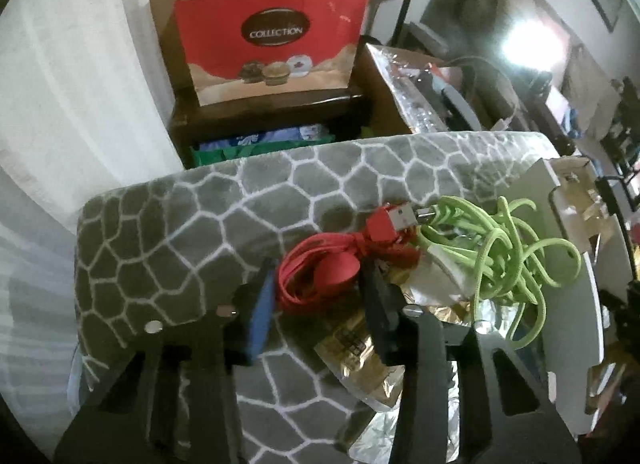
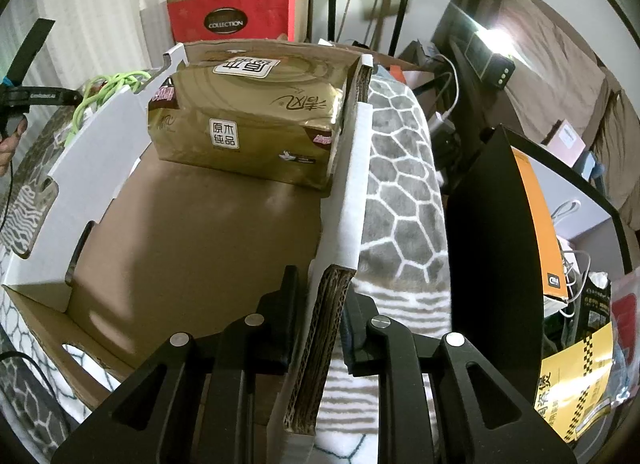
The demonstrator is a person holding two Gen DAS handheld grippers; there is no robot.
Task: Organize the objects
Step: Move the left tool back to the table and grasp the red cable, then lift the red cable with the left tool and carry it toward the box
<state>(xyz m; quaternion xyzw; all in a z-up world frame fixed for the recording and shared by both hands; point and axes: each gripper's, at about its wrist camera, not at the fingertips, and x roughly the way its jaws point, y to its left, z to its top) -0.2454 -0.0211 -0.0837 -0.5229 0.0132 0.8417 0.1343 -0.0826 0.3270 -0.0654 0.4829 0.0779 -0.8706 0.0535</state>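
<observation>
**Two handheld grippers at a cardboard box on a patterned blanket**

The left gripper (image 1: 316, 296) points down at a bundled flat red cable (image 1: 320, 268) lying on a grey plush blanket with a white cell pattern (image 1: 180, 232). Its jaws stand partly open on either side of the bundle; whether the pads press it is unclear. Just right of the red cable, a tangled lime-green braided cord (image 1: 508, 248) lies on crumpled gold and silver foil wrapping (image 1: 432, 292), beside the white outer wall of an open corrugated cardboard box (image 1: 576, 264).

The right gripper (image 2: 320, 320) is clamped on the box's near right wall. A gold-wrapped tissue pack (image 2: 248, 120) sits inside at the far end.
</observation>
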